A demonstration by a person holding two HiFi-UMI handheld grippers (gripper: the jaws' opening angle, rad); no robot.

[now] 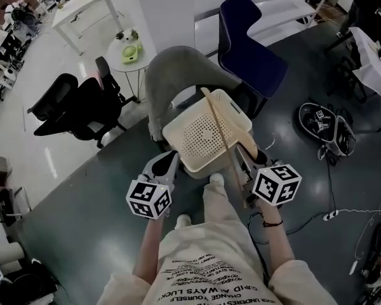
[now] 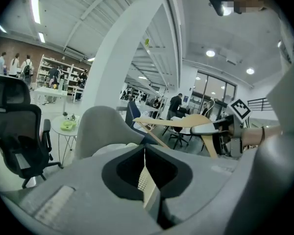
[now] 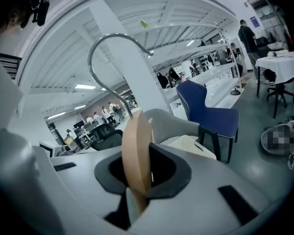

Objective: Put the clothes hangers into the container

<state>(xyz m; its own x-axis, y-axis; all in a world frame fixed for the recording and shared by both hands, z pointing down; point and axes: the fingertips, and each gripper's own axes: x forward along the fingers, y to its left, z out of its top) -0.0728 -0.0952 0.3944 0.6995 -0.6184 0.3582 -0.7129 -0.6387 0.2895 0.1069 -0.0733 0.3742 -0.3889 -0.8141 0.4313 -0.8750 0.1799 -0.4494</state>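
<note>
Right claw (image 3: 137, 177) is clamped on the wooden hanger (image 1: 220, 124), and the hanger's metal hook (image 3: 107, 45) rises above the jaws. That hanger slants across the open top of the cream container (image 1: 192, 146). Left claw (image 2: 147, 182) is closed on the container's perforated wall. The container is tilted over the grey chair (image 1: 171, 75); whether it rests on the chair cannot be told.

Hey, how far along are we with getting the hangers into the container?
Nothing looks finished: no loose hanger lies inside the cream container. In hand: the left gripper is clamped on the container's wall, the right gripper on a wooden hanger that slants across the container, above the grey chair. Left: lower that hanger in and release it. No other hangers show.
</note>
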